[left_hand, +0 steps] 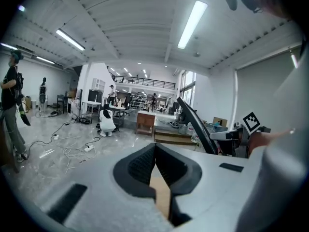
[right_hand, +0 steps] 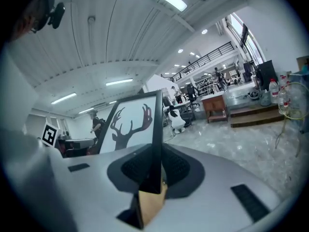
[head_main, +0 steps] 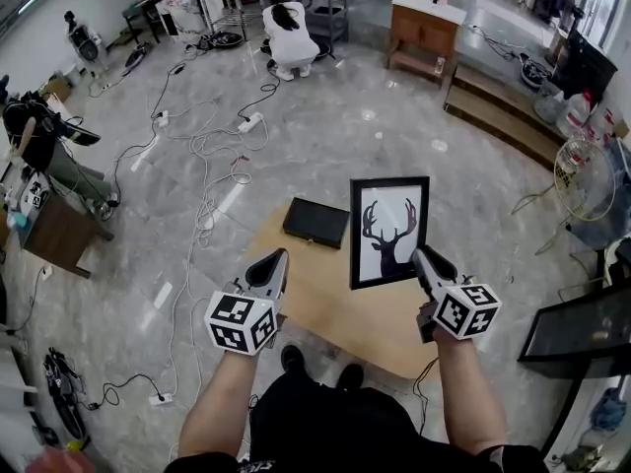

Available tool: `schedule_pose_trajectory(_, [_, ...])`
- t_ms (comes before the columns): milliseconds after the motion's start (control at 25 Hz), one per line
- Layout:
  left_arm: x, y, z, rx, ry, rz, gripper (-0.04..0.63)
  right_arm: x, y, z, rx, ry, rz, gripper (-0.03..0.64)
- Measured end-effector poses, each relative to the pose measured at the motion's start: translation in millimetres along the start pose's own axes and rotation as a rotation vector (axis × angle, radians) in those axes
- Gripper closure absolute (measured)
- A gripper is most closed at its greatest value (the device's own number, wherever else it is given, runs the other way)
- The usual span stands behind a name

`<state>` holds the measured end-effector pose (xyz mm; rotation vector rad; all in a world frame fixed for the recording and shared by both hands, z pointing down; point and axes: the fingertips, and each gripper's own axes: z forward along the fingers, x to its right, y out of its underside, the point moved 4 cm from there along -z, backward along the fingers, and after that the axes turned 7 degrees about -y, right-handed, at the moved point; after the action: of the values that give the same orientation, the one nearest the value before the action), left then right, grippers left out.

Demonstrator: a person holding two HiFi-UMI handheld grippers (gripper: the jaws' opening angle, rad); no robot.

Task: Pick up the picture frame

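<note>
Forearms (head_main: 222, 402) extended, right gripper (head_main: 423, 257) clamping upright picture frame (head_main: 389, 230), left gripper (head_main: 279, 257) closed

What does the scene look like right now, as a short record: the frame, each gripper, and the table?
picture frame: black, deer silhouette print, held over the table by its right edge
right gripper: shut on the frame's edge
left gripper: jaws together, nothing between them, apart from the frame
table: wooden, a black flat case lies on it to the frame's left
background: person in white crouching on the floor
</note>
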<state>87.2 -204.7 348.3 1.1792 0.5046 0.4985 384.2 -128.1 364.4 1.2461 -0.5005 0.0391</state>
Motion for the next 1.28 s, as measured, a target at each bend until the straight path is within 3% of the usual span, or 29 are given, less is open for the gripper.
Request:
schedule_pose_trajectory(240, [6, -15, -16, 0.042, 0.026, 0.055, 0.588, -12, -15, -28, 0.06, 0.018, -0.037, 0.546])
schedule_pose_trajectory(560, [-44, -45, -35, 0.1, 0.072, 0.08, 0.588, -60, -33, -29, 0.142, 0.071, -0.084, 0.546])
schedule_pose_trajectory(920, [-57, -40, -56, 0.116, -0.003, 0.033, 0.588, -73, -42, -35, 0.149, 0.036, -0.099, 0.546])
schedule_pose_trajectory(1280, [-48, -38, -58, 0.109, 0.006, 0.025, 0.588, -74, -45, -35, 0.16, 0.027, -0.109, 0.546])
